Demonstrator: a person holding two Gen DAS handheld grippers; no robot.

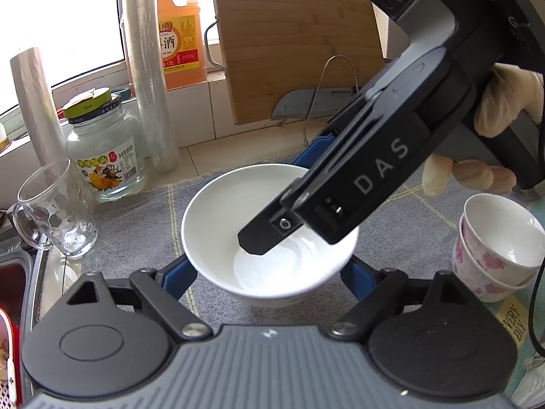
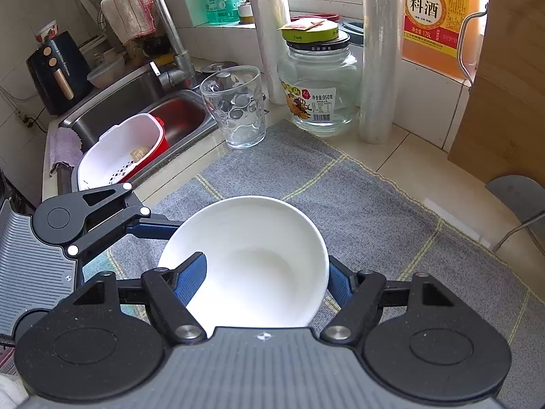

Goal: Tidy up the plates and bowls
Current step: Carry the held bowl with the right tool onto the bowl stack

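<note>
Right wrist view: we are clamping the white bowl point(image 2: 252, 259) with both grippers point(image 2: 269, 283), wide-spread, steadying it for stacking.

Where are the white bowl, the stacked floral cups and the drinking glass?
white bowl point(image 2: 259, 259), right wrist view, inner wall.
stacked floral cups point(image 1: 490, 259), left wrist view, outer side.
drinking glass point(image 2: 238, 109), right wrist view, front wall.

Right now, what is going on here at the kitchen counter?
A person is working with two handheld grippers on one white bowl over a grey mat beside the sink. The left gripper clasps the bowl from outside, a finger on each side. The right gripper straddles its rim, one finger inside, one outside; whether it presses cannot be told.
</note>
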